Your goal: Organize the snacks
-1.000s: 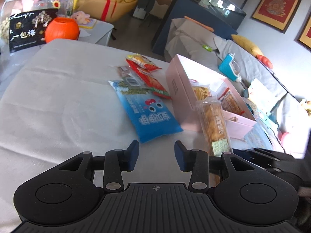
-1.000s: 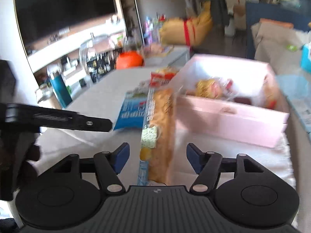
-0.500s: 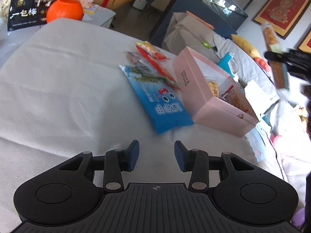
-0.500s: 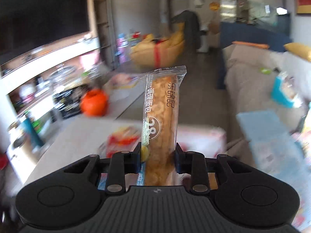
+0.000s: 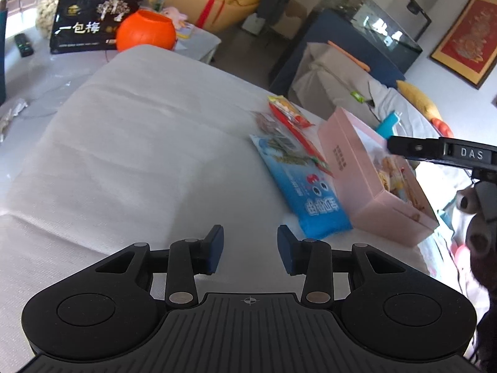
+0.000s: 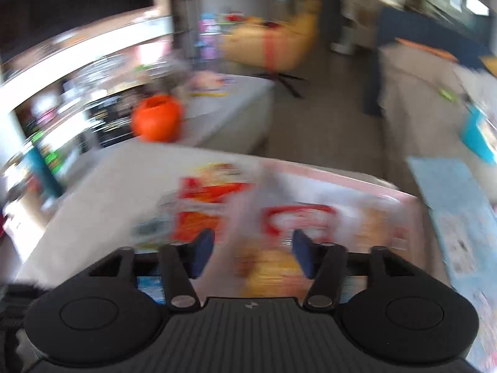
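My left gripper point(image 5: 250, 250) hovers open over the grey cloth, nothing between its fingers. Ahead to its right lie a blue snack bag point(image 5: 298, 186) and red packets point(image 5: 292, 115), beside an open pink box point(image 5: 341, 161) that holds several snacks. My right gripper point(image 5: 400, 147) reaches over that box from the right. In the blurred right wrist view the right gripper point(image 6: 253, 255) has its jaws opening above the pink box point(image 6: 341, 177). A yellowish packet point(image 6: 267, 267) shows as a blur below the gap, and the pads do not touch it.
An orange pumpkin bowl point(image 5: 146, 31) and a black snack bag point(image 5: 84, 28) stand at the far left, with a remote point(image 5: 23, 45) beside them. A person's hand point(image 5: 478, 217) grips the right tool. Bare cloth spreads left of the snacks.
The right gripper shut on the long bread packet, lifted it off the table and carried it over the pink box; its jaws now stand apart. The left gripper drifted left and lower.
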